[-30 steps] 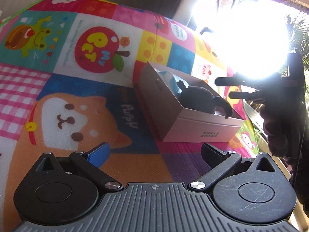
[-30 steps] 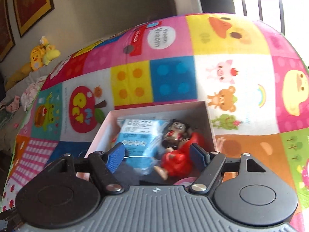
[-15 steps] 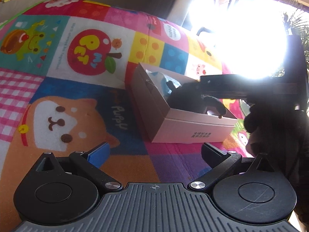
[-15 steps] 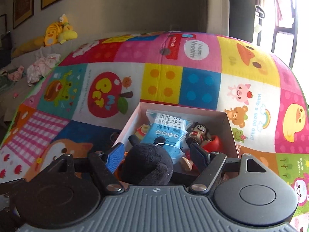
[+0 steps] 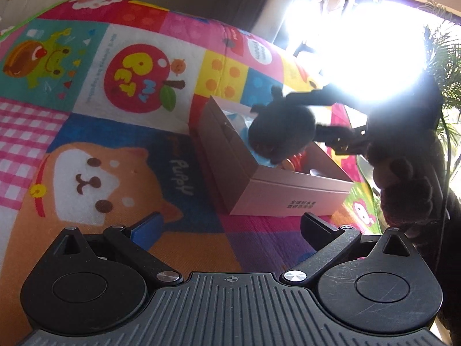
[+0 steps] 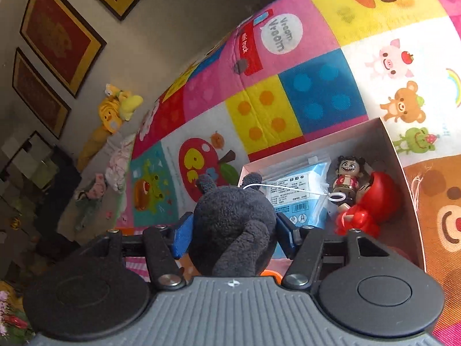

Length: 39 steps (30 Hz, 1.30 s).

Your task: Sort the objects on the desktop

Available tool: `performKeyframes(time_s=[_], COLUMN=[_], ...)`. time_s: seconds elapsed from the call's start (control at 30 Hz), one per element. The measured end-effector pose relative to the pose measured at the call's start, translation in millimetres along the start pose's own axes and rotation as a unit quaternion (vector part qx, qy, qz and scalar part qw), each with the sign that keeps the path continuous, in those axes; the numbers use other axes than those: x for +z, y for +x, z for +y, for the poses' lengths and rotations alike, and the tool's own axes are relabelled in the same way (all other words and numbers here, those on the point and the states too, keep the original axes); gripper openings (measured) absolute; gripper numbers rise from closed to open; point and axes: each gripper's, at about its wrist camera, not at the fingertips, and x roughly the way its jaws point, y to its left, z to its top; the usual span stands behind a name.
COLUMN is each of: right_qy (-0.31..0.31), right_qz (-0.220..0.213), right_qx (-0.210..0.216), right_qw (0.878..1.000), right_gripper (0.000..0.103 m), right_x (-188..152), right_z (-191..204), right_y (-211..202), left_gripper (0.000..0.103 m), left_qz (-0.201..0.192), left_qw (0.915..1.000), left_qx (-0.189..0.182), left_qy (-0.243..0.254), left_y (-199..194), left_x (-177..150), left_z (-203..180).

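A pale pink cardboard box (image 5: 291, 193) stands open on the colourful play mat; it also shows in the right wrist view (image 6: 403, 167). My right gripper (image 6: 233, 233) is shut on a dark grey plush toy (image 6: 233, 225) and holds it above the box's left side; the toy also shows in the left wrist view (image 5: 282, 129). Inside the box lie a blue packet (image 6: 299, 193), a small doll figure (image 6: 348, 178) and a red toy (image 6: 371, 204). My left gripper (image 5: 230, 225) is open and empty, low over the mat in front of the box.
The play mat (image 5: 95, 150) covers the whole surface. A bright window (image 5: 360, 43) glares at the back right. Yellow plush toys (image 6: 115, 112) and clothes lie on the sofa beyond the mat. Framed pictures (image 6: 57, 34) hang on the wall.
My right gripper closed on the dark plush toy inside the box and lifted it up above the box. My left gripper stayed open, nearly still.
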Motion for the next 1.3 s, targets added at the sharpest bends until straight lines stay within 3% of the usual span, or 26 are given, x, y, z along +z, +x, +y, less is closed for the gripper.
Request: performKeyframes(time_s=[0.17,0.27,0.47,0.6,0.8,1.0,1.07,1.17,1.3], right_qy=[-0.036,-0.072,-0.124,-0.124,-0.116,-0.136,-0.148,-0.148,-0.124], right_qz=[-0.033,-0.059,-0.065,-0.064,-0.047,-0.022,-0.022,-0.019,-0.001], right_qx=[-0.099,-0.124,-0.146,-0.14,-0.144,-0.145,-0.159,-0.199,-0.242], right_qw=[0.994,0.988,0.979,0.98,0.982,0.98,0.976,0.968,0.962], right_gripper=[0.067,0.067,0.067,0.084,0.095,0.103,0.103,0.103,0.103], right_x=[-4.9,-4.7,-33.9,-75.8,-142.5,-202.1,-211.4,-210.2,-199.3], right_z=[-13.9,-10.6,2.8,11.1,20.0,36.4,40.4,39.7,25.4], right_y=[-13.3,-35.2,-62.7,-80.5,-106.3,-116.9,-112.2,-98.3,-76.1], left_gripper=[0.103,0.103,0.103,0.103,0.103,0.103,0.103,0.103,0.103], left_qz=[0.004,0.01,0.01,0.001,-0.005,0.007,0.016,-0.001,-0.005], left_qw=[1.0,0.9999,0.9995,0.9984,0.9957,0.9865,0.9836,0.9801,0.9756], left_qx=[0.006,0.006,0.015,0.036,0.061,0.104,0.126,0.157,0.166], left_qy=[0.0,-0.001,0.025,0.044,0.07,0.126,0.128,0.122,0.143], left_y=[1.6,5.0,3.4,-8.5,-41.7,-61.4,-55.3,-44.3,-22.5], left_x=[-0.4,-1.7,-5.5,-9.7,-19.2,-41.4,-44.6,-45.1,-41.8], left_z=[1.8,1.8,-6.5,-10.8,-17.2,-32.6,-36.1,-40.4,-48.0])
